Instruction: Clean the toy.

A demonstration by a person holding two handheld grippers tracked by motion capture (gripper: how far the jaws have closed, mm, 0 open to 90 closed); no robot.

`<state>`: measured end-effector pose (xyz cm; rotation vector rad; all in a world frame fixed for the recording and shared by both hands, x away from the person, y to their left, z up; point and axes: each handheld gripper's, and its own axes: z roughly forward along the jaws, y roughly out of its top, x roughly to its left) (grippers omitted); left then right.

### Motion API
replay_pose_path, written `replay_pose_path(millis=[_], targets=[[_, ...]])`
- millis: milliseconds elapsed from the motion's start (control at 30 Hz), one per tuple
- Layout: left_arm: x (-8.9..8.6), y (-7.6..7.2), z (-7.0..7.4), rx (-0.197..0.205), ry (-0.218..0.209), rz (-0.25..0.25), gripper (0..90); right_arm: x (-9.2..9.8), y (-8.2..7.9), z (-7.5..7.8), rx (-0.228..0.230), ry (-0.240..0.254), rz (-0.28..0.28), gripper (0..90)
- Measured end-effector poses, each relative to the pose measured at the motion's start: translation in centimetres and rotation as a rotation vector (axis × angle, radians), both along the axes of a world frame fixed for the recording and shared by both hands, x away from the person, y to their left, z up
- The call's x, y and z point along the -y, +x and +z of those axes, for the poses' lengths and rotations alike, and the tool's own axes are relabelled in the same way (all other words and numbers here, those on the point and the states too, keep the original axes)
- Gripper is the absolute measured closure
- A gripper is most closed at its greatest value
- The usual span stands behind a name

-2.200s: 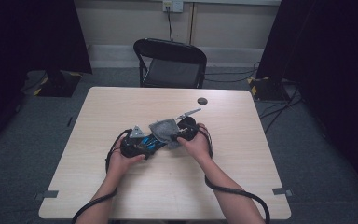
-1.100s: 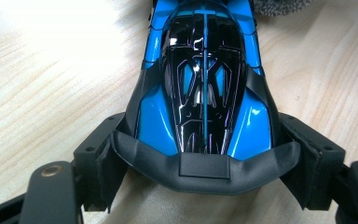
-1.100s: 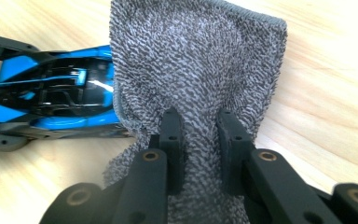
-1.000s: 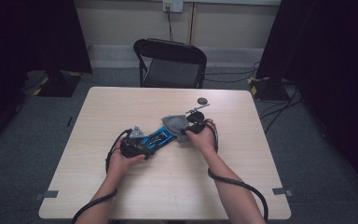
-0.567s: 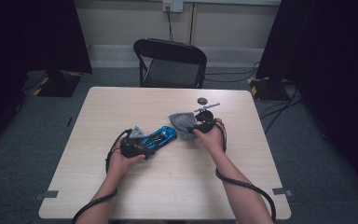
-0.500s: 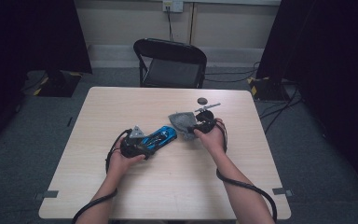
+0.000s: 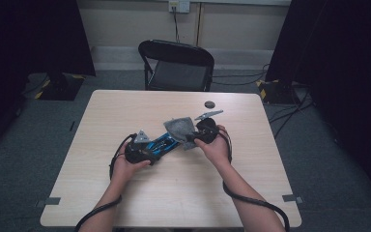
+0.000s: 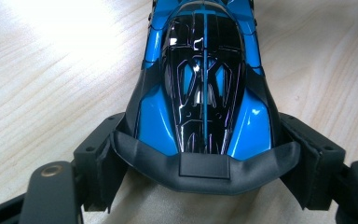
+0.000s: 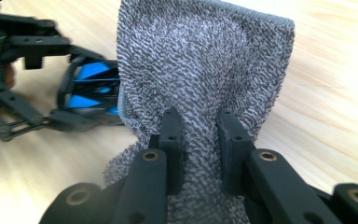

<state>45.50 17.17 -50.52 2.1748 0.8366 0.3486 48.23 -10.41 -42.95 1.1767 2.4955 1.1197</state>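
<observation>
Left gripper [image 8: 205,196] clamps blue car [image 8: 204,79] by 1 end, car on table [image 7: 125,203]. Right gripper [image 9: 199,135] pinches grey cloth [image 9: 205,65], cloth beside car.

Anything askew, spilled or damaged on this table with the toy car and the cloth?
Nothing stands out. The left tongs clamp one end of the blue toy car, which looks intact. The right tongs pinch the grey cloth, bunched but clean. A small dark disc lies apart on the table.
</observation>
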Motion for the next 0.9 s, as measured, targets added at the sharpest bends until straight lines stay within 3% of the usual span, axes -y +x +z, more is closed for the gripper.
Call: replay_pose_path(millis=[267, 600, 900], targets=[[0.0, 0.0, 0.0, 0.002, 0.001, 0.001, 24.2, -3.5, -1.6, -0.5, 0.011, -0.025, 0.114, 75.1], [0.0, 0.0, 0.0, 0.004, 0.003, 0.001, 24.2, -6.5, -2.4, -0.9, 0.003, -0.019, 0.174, 75.0], [0.0, 0.0, 0.0, 0.006, 0.008, 0.000, 24.3, -7.9, -2.6, -1.7, -0.008, -0.075, 0.202, 75.0]])
